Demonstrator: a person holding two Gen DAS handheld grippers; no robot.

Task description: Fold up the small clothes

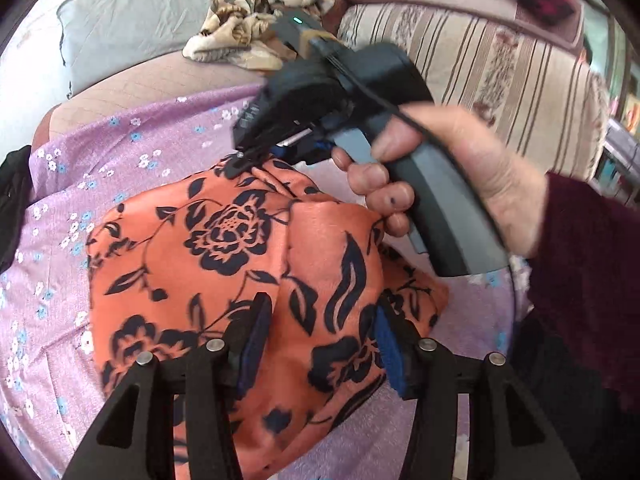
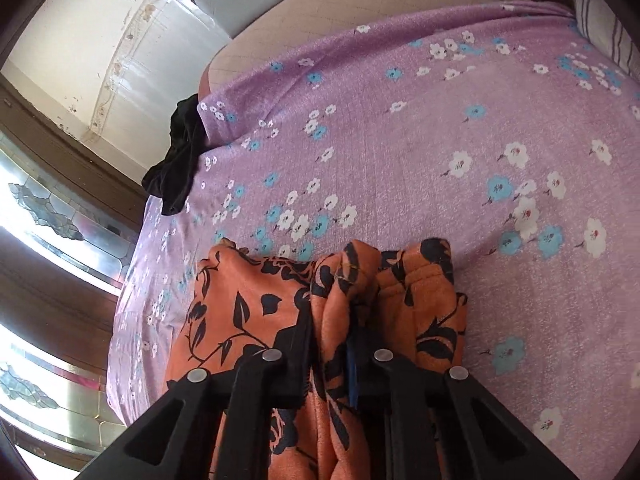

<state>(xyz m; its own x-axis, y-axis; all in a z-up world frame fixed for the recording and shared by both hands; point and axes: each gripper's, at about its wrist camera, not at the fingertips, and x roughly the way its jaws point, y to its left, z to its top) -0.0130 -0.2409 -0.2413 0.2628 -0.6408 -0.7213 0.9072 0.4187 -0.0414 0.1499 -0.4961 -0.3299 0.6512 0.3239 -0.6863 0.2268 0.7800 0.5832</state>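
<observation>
The orange garment (image 1: 224, 264), printed with dark flowers and leaves, lies on the purple flowered sheet (image 2: 400, 140) that covers the bed, and serves here as the reference. The left gripper (image 1: 320, 344) is positioned over the near edge of the orange garment with its jaws spread; the blue-padded fingers (image 1: 256, 336) stand apart, the cloth shows between them, and the pads do not press on it. The right gripper (image 1: 240, 162) is at the far edge of the orange garment, jaws pressed together and pinching a bunched fold of the fabric, which rises into creases at that point. In the right wrist view, gathered orange cloth fills the narrow space between the two black fingers (image 2: 296, 344). The right hand (image 1: 440, 184) wraps the grey handle of this gripper, to the right of the orange garment, with a dark red sleeve (image 1: 584, 280) at the wrist. Beyond the orange garment, at the far end of the bed, lies a crumpled beige patterned cloth (image 1: 248, 20) beside a grey pillow (image 1: 132, 24). A black cloth (image 2: 180, 160) hangs at the left edge of the sheet, well apart from the orange garment. A striped cushion (image 1: 500, 64) lies beyond the right hand.
</observation>
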